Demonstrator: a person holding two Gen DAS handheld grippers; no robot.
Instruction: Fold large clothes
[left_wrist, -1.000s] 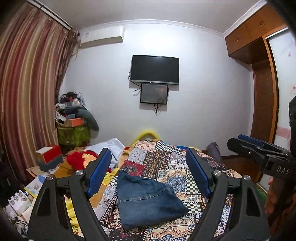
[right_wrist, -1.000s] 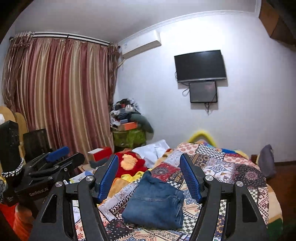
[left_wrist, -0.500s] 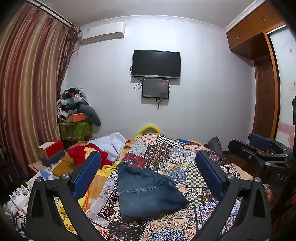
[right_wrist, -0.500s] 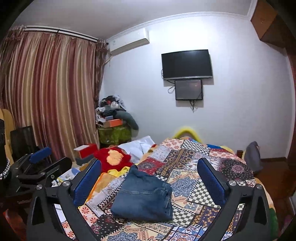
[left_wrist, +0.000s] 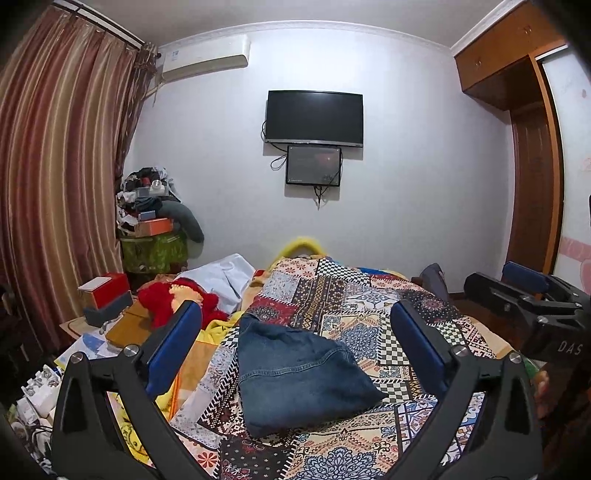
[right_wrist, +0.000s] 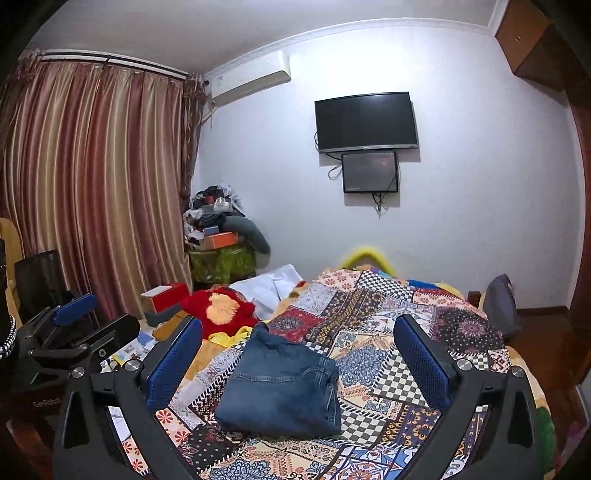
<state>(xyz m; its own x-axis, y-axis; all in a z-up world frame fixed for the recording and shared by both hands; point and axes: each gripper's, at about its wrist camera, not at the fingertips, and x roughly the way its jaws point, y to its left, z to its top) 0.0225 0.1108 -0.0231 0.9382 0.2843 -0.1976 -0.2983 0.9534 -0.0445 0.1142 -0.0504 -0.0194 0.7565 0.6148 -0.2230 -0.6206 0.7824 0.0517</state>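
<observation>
Taking the folded blue denim jeans (left_wrist: 299, 373) as the landmark, far to their left a striped maroon and gold curtain (left_wrist: 55, 177) is hanging along the wall, and nearer, still left of the jeans, a small red and white box (left_wrist: 105, 291) is sitting on a cluttered side surface. A fluffy red plush item with a yellow patch (right_wrist: 221, 310) is lying left of and behind the jeans, with a white cloth (left_wrist: 225, 277) just behind it. The jeans themselves are lying as a compact folded bundle on the colourful patchwork bedspread (left_wrist: 354, 302), touching nothing but the spread. The left gripper (left_wrist: 295, 347) is hovering in front of the jeans with its blue-padded jaws standing wide apart and nothing between the pads; the denim is showing in the gap but lying well beyond the fingertips. High above and behind the jeans, a black flat television (left_wrist: 314, 117) is hanging on the white wall over a smaller dark screen (left_wrist: 313, 165). The right gripper (right_wrist: 297, 358) is hovering to the right of the left one, likewise spread wide and holding nothing, with the jeans lying apart from its pads. Far right of the jeans, a brown wooden wardrobe (left_wrist: 532, 155) is standing against the wall.
</observation>
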